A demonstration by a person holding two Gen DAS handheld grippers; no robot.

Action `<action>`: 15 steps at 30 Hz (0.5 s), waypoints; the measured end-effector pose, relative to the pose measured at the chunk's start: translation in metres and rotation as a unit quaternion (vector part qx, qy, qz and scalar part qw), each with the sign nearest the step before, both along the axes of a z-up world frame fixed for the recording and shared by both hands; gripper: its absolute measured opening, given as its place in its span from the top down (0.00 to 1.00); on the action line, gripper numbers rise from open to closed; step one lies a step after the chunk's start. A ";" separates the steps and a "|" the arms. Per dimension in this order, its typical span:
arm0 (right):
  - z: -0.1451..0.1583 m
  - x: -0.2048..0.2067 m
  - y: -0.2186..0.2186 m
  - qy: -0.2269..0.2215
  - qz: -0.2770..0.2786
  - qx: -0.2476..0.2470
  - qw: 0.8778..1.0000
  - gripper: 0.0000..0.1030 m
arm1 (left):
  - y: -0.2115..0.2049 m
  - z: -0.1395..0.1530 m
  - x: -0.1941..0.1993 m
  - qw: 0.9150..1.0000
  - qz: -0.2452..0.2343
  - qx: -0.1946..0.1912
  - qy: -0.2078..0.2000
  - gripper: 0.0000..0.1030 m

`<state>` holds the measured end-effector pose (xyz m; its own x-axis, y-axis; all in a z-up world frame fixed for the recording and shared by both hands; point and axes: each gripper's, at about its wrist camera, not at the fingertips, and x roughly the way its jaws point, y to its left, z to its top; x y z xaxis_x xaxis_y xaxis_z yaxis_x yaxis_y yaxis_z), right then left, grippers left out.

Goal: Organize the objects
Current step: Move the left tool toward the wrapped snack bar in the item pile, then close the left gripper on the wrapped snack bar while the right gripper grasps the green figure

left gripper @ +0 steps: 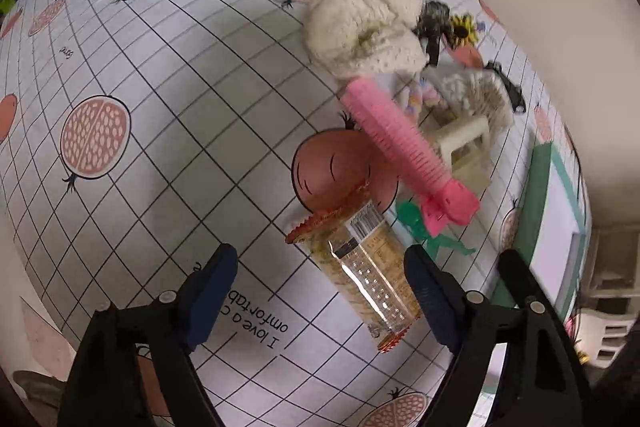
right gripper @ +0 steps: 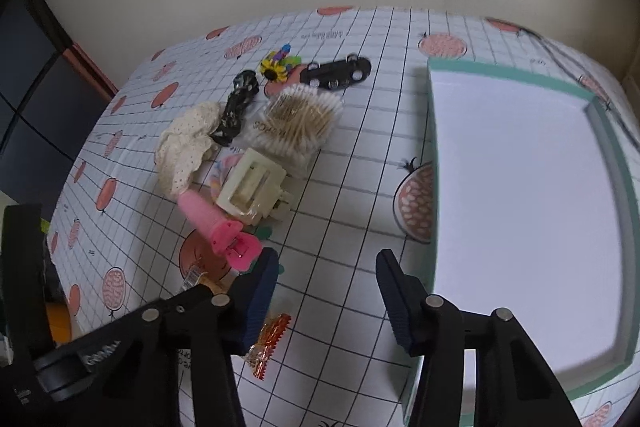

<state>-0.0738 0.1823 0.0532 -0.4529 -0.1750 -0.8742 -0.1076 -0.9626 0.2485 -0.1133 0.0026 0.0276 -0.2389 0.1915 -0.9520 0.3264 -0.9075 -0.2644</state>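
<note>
Both pairs of tongs stand spread and hold nothing. The left tongs hover over the worktop, covered by a white grid-patterned cloth with pomegranate prints, and between their jaws lies a clear plastic snack packet with crimped orange ends. It runs from about eleven o'clock to five o'clock in the left wrist view, its far end beside a long pink ribbed plastic hair clip. At one o'clock sits the rest of the pile: a cream knitted fabric piece, a cream rectangular claw clip and a clear pack of cotton swabs.

The right tongs hang between the pile and a shallow white tray with a teal rim, which fills the three o'clock side of the right wrist view and appears empty. A black toy car lies at twelve o'clock, well apart from the tray.

The packet is likely light and crinkly, with a slick film that could slide out of a loose grip, and its contents may crumble under a hard squeeze. Taking it across the middle of its narrow width, square to its long axis, looks the safest hold; the crimped ends would probably fold and slip.
</note>
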 end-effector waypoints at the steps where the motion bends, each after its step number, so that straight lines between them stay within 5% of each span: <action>1: -0.001 -0.001 0.001 -0.002 0.000 -0.003 1.000 0.53 | -0.002 0.002 0.000 1.000 0.005 -0.006 0.004 0.17; 7: -0.007 -0.007 -0.006 -0.010 0.008 -0.023 1.000 0.55 | -0.009 0.006 0.000 1.000 0.024 -0.009 0.008 0.17; 15: -0.014 -0.014 -0.022 -0.023 0.024 -0.039 0.999 0.72 | -0.015 0.003 0.003 0.999 0.036 -0.008 0.011 0.17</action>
